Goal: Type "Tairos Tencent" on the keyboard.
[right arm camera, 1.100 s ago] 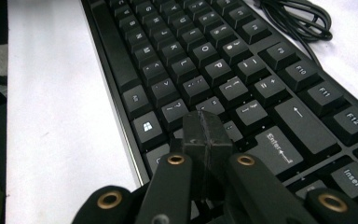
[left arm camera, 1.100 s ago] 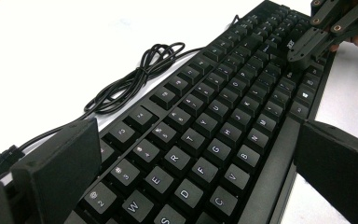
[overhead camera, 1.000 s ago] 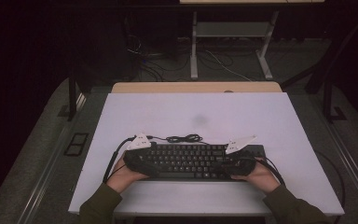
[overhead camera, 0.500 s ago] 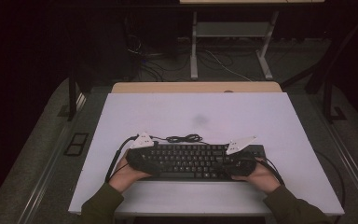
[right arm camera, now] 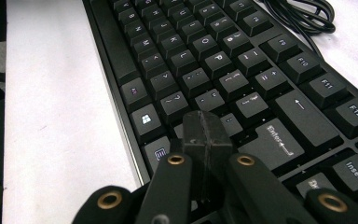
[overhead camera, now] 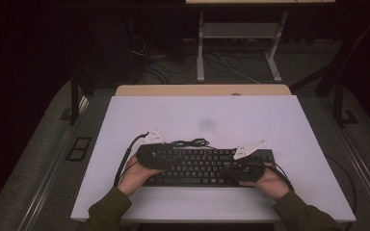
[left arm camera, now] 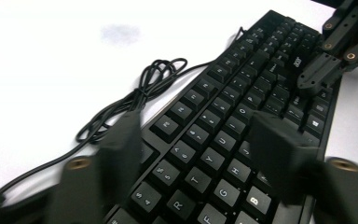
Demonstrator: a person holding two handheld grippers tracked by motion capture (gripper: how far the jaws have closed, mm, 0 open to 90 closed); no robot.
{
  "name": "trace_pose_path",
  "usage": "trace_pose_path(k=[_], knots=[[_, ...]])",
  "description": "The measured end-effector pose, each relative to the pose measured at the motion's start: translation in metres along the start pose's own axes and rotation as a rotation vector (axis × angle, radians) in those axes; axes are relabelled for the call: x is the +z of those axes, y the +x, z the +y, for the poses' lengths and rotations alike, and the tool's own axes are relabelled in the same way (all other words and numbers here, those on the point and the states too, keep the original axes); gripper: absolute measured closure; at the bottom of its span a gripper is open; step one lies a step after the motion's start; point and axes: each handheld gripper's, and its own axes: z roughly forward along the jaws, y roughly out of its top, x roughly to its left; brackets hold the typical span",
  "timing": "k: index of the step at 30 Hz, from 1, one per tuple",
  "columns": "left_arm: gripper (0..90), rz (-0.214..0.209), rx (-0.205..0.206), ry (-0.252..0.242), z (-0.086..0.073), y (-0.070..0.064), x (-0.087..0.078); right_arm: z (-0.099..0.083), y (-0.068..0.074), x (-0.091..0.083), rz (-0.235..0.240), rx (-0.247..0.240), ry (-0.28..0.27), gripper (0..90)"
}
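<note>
both tools (overhead camera: 150,155) (overhead camera: 247,169) unmoved vs 1 s ago, over keyboard (overhead camera: 197,166).

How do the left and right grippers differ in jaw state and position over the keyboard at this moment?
The left gripper has its jaws spread wide apart, with letter keys showing between them; the right gripper has its jaws pressed together into one tip. The left gripper sits over the keyboard's left letter keys, the right gripper over the right side near the Enter key. Both are black, hand-held and low over the same keyboard.
</note>
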Motion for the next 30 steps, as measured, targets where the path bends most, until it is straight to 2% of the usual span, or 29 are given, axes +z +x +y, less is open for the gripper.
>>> trace_pose_path(k=[1, 3, 4, 5, 9, 10, 11, 13, 22, 30], knots=[[37.6, -0.006, 0.000, 0.003, 0.000, 0.000, 0.001, 0.000, 0.000, 0.000, 0.000, 0.000, 0.000, 89.3], [46.1, 0.000, 0.006, 0.019, -0.002, 0.001, 0.002, 0.000, 0.000, 0.000, 0.000, -0.002, 0.000, 89.2], [55.4, -0.002, 0.006, 0.027, -0.002, 0.002, 0.003, 0.000, 0.000, 0.000, 0.000, -0.002, 0.000, 89.3], [55.4, -0.008, 0.002, 0.026, -0.003, 0.002, 0.003, 0.000, 0.000, 0.000, 0.000, -0.002, 0.000, 89.3], [74.2, -0.011, 0.002, 0.045, -0.004, 0.002, 0.004, 0.000, 0.000, 0.000, -0.002, -0.003, -0.001, 89.3], [83.1, -0.012, 0.003, 0.056, -0.004, 0.003, 0.004, 0.000, 0.000, 0.000, -0.002, -0.003, -0.001, 89.3], [83.1, -0.017, 0.006, 0.067, -0.004, 0.003, 0.005, 0.000, 0.000, 0.000, -0.002, -0.003, -0.001, 89.3], [89.1, -0.020, 0.003, 0.082, -0.005, 0.003, 0.006, 0.000, 0.000, 0.000, -0.002, -0.003, -0.001, 89.3], [89.3, -0.017, 0.011, 0.132, -0.007, 0.003, 0.012, 0.000, 0.000, 0.000, -0.003, -0.006, -0.001, 89.2], [89.3, -0.017, -0.002, 0.144, -0.008, 0.002, 0.014, 0.000, 0.000, 0.001, -0.004, -0.009, -0.001, 89.2]])
